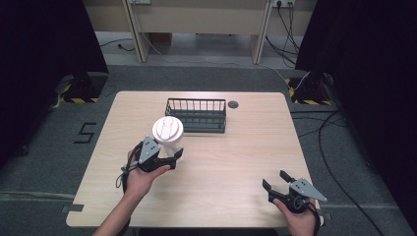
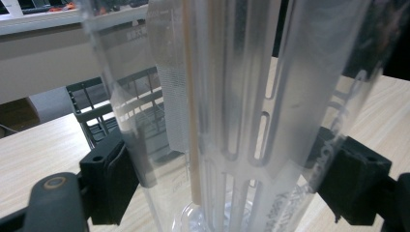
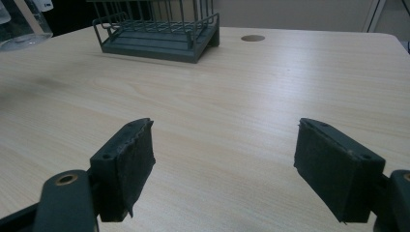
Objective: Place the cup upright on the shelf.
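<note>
Here, the clear ribbed jug (image 1: 169, 140) wears a white lid (image 1: 167, 129).

A clear, glossy plastic container (image 2: 232, 96) with a smooth white plastic lid (image 1: 167, 129) is catching reflections along its ribbed wall, beside a matt dark grey wire metal basket (image 1: 196, 115). The pale wood-grain table (image 3: 232, 96) is showing a smooth, faintly satin finish, while the black matt gripper pads (image 3: 126, 166) are looking rough and frayed at their edges.
</note>
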Demonstrator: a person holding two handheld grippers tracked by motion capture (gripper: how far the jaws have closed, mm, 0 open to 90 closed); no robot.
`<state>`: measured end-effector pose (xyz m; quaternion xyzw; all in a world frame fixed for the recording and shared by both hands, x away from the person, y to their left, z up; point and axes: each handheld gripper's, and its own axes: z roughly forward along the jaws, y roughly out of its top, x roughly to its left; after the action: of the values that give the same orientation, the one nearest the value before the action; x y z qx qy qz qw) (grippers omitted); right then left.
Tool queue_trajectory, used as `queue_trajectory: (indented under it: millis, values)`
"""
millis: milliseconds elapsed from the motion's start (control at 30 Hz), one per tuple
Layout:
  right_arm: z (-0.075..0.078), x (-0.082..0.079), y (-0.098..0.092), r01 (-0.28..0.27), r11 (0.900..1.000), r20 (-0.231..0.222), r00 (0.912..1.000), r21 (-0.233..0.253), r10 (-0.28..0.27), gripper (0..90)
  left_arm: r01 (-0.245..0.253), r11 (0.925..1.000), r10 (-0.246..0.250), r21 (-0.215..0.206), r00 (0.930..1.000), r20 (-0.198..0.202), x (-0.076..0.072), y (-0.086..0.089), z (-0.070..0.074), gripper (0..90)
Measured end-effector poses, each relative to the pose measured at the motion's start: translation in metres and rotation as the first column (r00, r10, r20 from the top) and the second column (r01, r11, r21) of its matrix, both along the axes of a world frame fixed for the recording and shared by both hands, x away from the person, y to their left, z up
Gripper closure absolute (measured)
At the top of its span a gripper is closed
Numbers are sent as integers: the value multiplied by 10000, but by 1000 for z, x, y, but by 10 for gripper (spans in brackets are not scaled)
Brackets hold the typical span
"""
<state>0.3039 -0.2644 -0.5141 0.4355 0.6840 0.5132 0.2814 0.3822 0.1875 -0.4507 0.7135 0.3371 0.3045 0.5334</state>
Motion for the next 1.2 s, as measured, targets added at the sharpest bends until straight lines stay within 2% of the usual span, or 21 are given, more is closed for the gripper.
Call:
queue_trajectory:
  millis: [600,1200]
  values:
    - [0,0,0,-7,10000,-22,10000,33,7,225,-44,10000,44,-9,9999,144,19,-7,14,179]
    - [0,0,0,-13,10000,-34,10000,68,13,226,-82,9999,83,-76,9999,131,39,-14,21,179]
